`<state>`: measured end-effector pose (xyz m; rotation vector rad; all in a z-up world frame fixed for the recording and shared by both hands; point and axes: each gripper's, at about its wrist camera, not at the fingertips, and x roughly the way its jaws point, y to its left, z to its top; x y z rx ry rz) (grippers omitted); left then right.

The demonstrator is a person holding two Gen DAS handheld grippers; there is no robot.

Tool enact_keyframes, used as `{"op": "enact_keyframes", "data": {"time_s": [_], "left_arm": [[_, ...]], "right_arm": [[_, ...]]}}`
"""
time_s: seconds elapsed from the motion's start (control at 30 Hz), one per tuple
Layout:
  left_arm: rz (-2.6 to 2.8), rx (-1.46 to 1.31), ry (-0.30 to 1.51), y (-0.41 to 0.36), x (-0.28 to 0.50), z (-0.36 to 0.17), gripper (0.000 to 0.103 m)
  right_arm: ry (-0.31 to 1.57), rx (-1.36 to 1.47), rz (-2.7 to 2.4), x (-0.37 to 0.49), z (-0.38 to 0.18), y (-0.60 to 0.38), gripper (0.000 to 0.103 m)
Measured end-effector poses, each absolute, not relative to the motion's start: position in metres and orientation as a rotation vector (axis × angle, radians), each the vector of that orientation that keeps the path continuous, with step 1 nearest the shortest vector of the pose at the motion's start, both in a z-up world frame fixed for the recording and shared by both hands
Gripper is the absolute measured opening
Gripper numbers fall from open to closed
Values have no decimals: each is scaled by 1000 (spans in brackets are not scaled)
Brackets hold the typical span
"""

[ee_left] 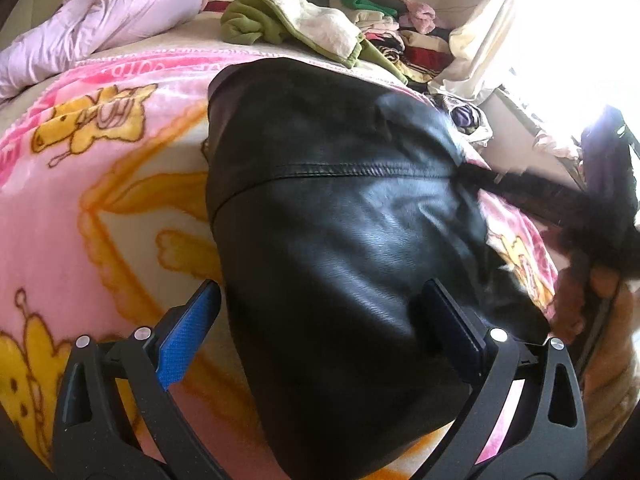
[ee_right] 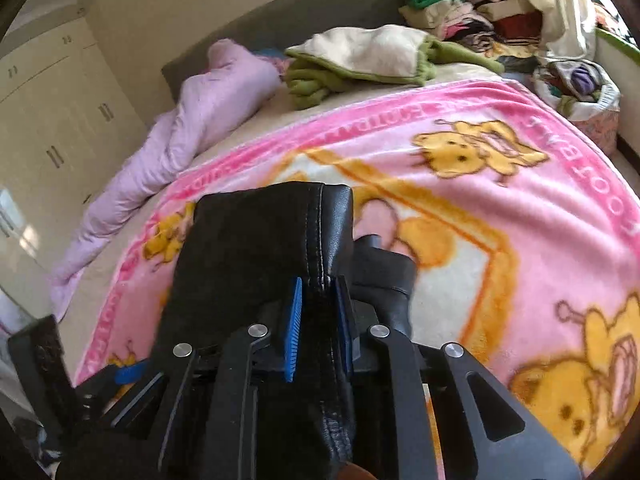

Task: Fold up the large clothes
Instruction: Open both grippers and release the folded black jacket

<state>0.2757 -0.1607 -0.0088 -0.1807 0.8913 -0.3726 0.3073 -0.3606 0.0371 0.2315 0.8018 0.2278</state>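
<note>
**A:** Where is the black leather garment (ee_left: 332,208) lying relative to the two tools?

**B:** On the pink cartoon blanket (ee_left: 80,168) that covers the bed. In the left wrist view its long axis runs from the near edge away toward the far side, with a stitched seam crossing it about midway. The left gripper (ee_left: 320,312) hangs over the near end, its fingers spread wide with one on each side of the leather, nothing pinched between them.

**A:** And the right one?

**B:** The right gripper (ee_right: 318,320) has its blue pads (ee_right: 294,328) pressed onto a seamed edge of the same garment (ee_right: 264,248), with the leather rising up and away from the fingers. So that side is clamped and lifted while the body lies flat.

**A:** Which tool is nearer the part that has to move?

**B:** I'd judge the right, since it already carries an edge. In the left view a dark, blurred strip stretches off the garment's right side toward the bed's right edge; it may be the piece the right tool holds, though the blur makes that uncertain.

**A:** So the fold turns on what?

**B:** On carrying the held edge leftward across the long axis, onto the flat body, while the open left fingers are placed to pin or catch the near end. The heap of folded clothes (ee_right: 472,12) sits well apart at the far right
</note>
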Motion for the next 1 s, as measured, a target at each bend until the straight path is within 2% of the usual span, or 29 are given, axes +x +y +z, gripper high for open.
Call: {"op": "enact_keyframes", "data": {"time_s": [0.07, 0.17, 0.23, 0.27, 0.37, 0.4, 0.53, 0.73, 1.0], "left_arm": [[-374, -164, 901, -165, 276, -14, 94], [-367, -162, 908, -167, 276, -18, 94], [-357, -147, 899, -169, 274, -15, 94], [-356, -140, 895, -170, 273, -14, 94], [-351, -139, 890, -168, 272, -12, 94], [-350, -141, 888, -167, 272, -11, 94], [-349, -135, 865, -166, 265, -3, 94], [-346, -110, 807, -168, 245, 16, 94], [-346, -95, 730, -168, 208, 34, 94]], "right_arm": [[845, 161, 174, 310, 19, -359, 15], [876, 222, 165, 311, 0, -367, 17], [873, 235, 145, 306, -5, -369, 29], [866, 236, 140, 303, -6, -371, 29], [833, 264, 128, 290, 1, -375, 42], [825, 271, 128, 287, 3, -376, 50], [756, 245, 119, 266, 20, -377, 71], [655, 258, 141, 226, 46, -377, 93], [542, 200, 145, 171, 70, -371, 98]]}}
